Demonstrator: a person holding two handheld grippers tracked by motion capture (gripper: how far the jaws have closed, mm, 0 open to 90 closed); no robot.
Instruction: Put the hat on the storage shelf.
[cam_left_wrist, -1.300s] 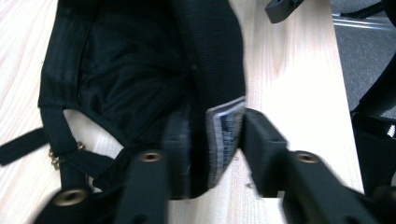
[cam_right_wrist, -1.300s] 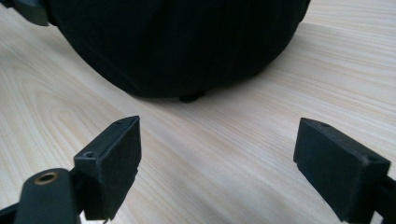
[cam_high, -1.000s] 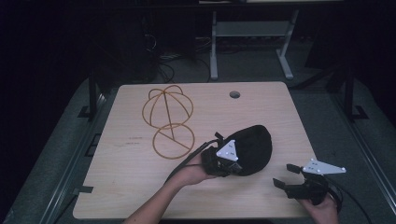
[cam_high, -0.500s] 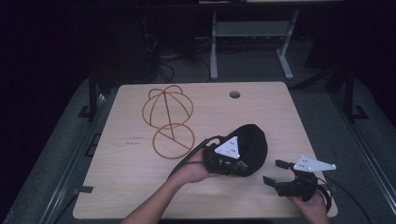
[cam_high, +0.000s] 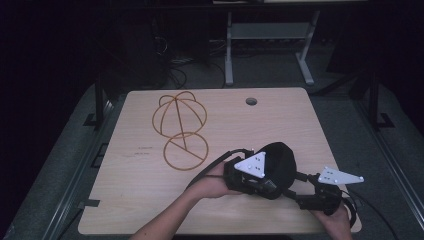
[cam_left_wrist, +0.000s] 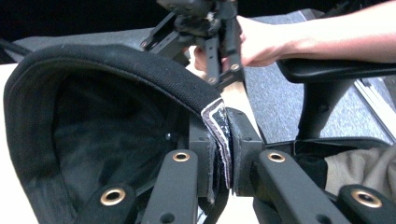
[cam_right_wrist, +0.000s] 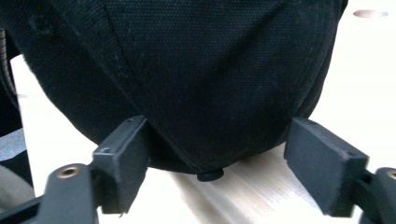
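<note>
Since a second ago the right gripper (cam_high: 303, 189) has advanced from 4 o'clock toward the black cap (cam_high: 281, 162) at the table's (cam_high: 125, 200) 5 o'clock area. Its jaws stand apart, bracketing the crown. The left gripper (cam_left_wrist: 223, 154) is clamped on the cap's rim. A two-handed hold, probably toward the wire stand (cam_high: 181, 131), appears imminent; contact is unclear.

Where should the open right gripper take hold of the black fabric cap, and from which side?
Probably at the rounded crown of the black fabric cap, coming from the person's right. The left gripper already clamps the rim, and the crown bulges between the right gripper's open jaws, so the fabric could bunch there.
</note>
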